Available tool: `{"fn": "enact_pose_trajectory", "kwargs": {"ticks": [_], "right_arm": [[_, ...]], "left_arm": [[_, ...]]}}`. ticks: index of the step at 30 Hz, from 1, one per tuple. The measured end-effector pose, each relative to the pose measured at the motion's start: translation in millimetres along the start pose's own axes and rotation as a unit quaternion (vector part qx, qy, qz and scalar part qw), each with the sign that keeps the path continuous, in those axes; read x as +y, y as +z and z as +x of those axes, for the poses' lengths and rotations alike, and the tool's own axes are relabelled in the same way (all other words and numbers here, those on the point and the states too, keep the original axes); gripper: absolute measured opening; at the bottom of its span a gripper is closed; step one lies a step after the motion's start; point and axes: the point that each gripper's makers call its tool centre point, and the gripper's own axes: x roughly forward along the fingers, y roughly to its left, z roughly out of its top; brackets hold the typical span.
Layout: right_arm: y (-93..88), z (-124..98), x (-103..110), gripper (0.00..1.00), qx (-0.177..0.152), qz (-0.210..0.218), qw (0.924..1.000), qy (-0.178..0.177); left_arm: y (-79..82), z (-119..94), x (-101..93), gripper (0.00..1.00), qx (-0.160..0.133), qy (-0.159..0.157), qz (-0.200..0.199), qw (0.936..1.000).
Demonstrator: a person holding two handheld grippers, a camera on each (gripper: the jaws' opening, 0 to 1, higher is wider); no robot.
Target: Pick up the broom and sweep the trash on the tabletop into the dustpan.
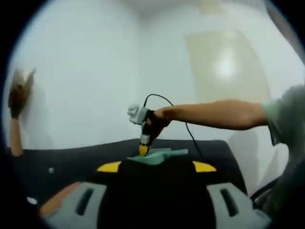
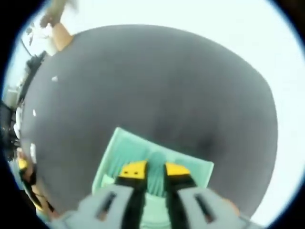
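Dustpan (image 2: 143, 162), pale mint green with a ribbed tray and a raised back wall, lies flat on the dark tabletop (image 2: 157, 81) directly under the right gripper (image 2: 155, 171). In the right gripper view the two yellow-tipped jaws stand close on either side of the pan's upright green handle (image 2: 155, 174), closed on it. Far to the left on the black surface lie two small pale scraps (image 2: 54, 78), well apart from the pan.

In the left gripper view the left gripper (image 1: 156, 166) shows its yellow tips spread wide with nothing between them, so it is open. Beyond them the right gripper (image 1: 143, 149) points down onto the green dustpan (image 1: 159, 155) near the table's far edge, held by a person's bare arm (image 1: 214, 113) reaching in from the right. A small pale scrap (image 1: 51, 170) lies on the tabletop (image 1: 71, 160) to the left. A white wall (image 1: 86, 71) rises behind.
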Motion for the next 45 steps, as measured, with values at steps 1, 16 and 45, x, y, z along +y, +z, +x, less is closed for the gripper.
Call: {"fn": "enact_pose_trajectory", "kwargs": {"ticks": [1, 16, 45], "right_arm": [[0.6, 0.0, -0.6, 0.09, -0.002, 0.001, 1.0, -0.001], [3.9, -17.4, 18.5, 0.01, -0.049, -0.083, 0.9947, 0.036], [7.9, -102.9, 145.5, 0.01, -0.313, -0.477, 0.8182, 0.071]], "left_arm": [[-0.2, -0.1, -0.2, 0.57, 0.0, 0.0, 0.0, 1.0], [-3.8, -0.3, 2.7, 0.56, 0.004, 0.007, -0.002, 1.0], [2.5, -5.2, 47.6, 0.47, 0.024, 0.12, -0.174, 0.9771]]}}
